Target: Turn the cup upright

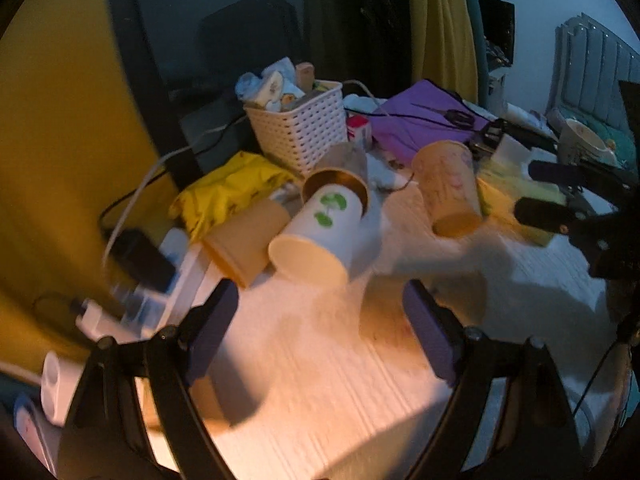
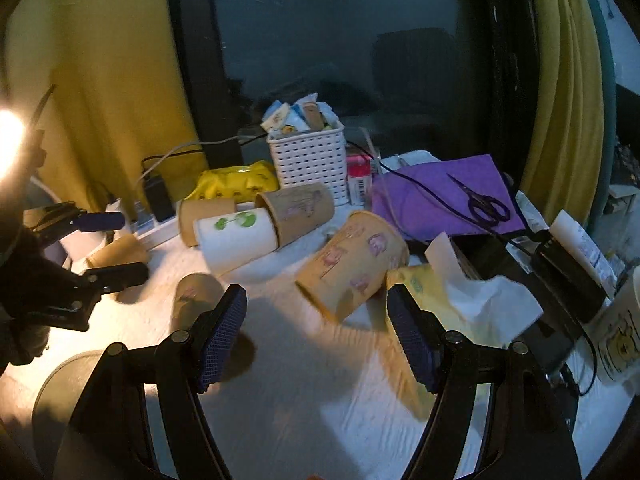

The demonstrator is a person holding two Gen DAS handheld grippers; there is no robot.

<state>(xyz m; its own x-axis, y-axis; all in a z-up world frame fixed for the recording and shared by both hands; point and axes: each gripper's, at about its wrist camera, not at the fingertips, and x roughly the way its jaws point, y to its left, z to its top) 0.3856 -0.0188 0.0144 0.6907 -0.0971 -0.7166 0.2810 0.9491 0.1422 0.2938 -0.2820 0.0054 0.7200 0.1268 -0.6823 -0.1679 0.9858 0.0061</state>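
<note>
Several paper cups lie on their sides on the white table. A white cup with green leaves (image 1: 320, 232) (image 2: 236, 240) is nested in a brown cup (image 1: 340, 172) (image 2: 300, 212). A plain brown cup (image 1: 248, 240) (image 2: 204, 216) lies left of it. A tan cup with pink flowers (image 1: 448, 188) (image 2: 352, 264) lies to the right. My left gripper (image 1: 320, 320) is open and empty, just in front of the white cup. My right gripper (image 2: 316, 332) is open and empty, in front of the flowered cup; it also shows in the left wrist view (image 1: 556, 196).
A white basket (image 1: 304, 132) (image 2: 308, 160), yellow packet (image 1: 228, 192), purple cloth (image 2: 444, 196) with scissors (image 2: 484, 204), tissue pack (image 2: 452, 292) and a mug (image 2: 620, 344) crowd the table's back and right. Two more small cups (image 2: 192, 300) (image 2: 120, 252) sit at the left. Power strip (image 1: 132, 304) at left edge.
</note>
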